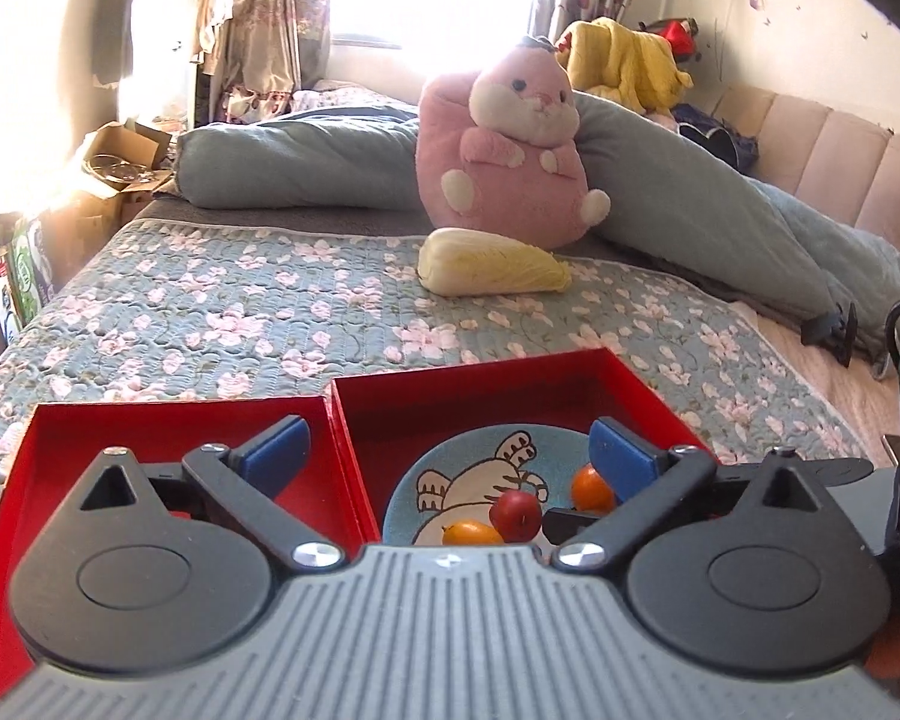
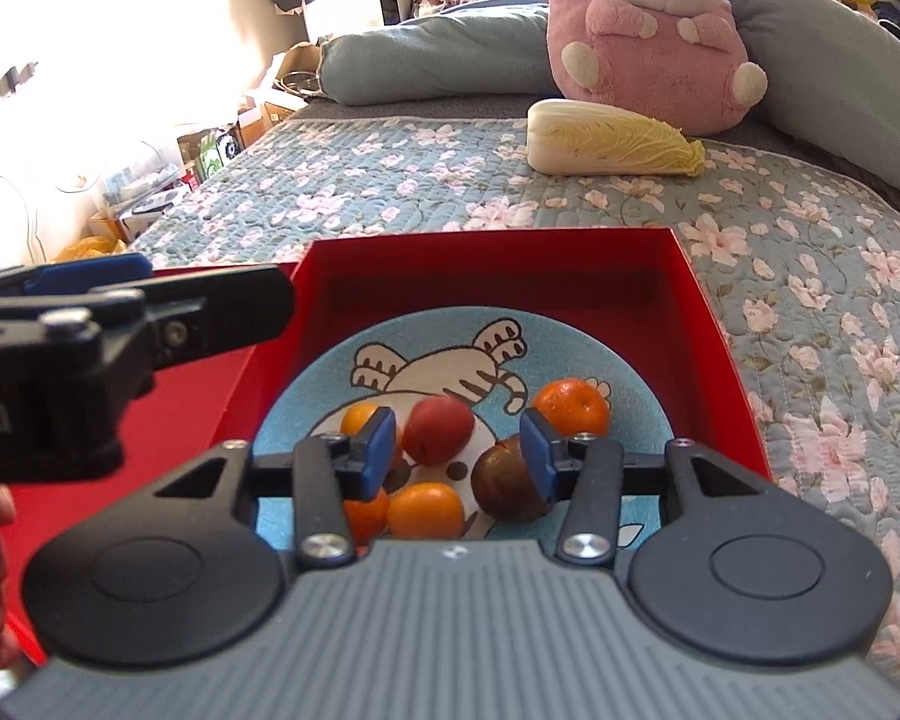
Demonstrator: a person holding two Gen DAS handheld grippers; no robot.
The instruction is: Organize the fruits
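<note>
Two red boxes sit side by side on the bed. The right box (image 2: 714,324) holds a blue cat plate (image 2: 630,384) with several fruits: oranges (image 2: 570,405), a red fruit (image 2: 438,429) and a dark brown fruit (image 2: 504,480). My right gripper (image 2: 459,450) is open just above the plate, its pads on either side of the red and brown fruits. My left gripper (image 1: 450,456) is open and empty over the wall between the boxes; it also shows in the right wrist view (image 2: 90,282). The left box (image 1: 180,420) looks empty. The plate (image 1: 450,462) and the fruits (image 1: 515,515) show in the left view.
A napa cabbage (image 2: 612,141) lies on the floral quilt (image 2: 390,180) beyond the boxes. A pink plush (image 2: 648,30) and a grey-blue rolled duvet (image 2: 840,78) are behind it. Cardboard boxes (image 1: 114,174) stand on the floor left of the bed.
</note>
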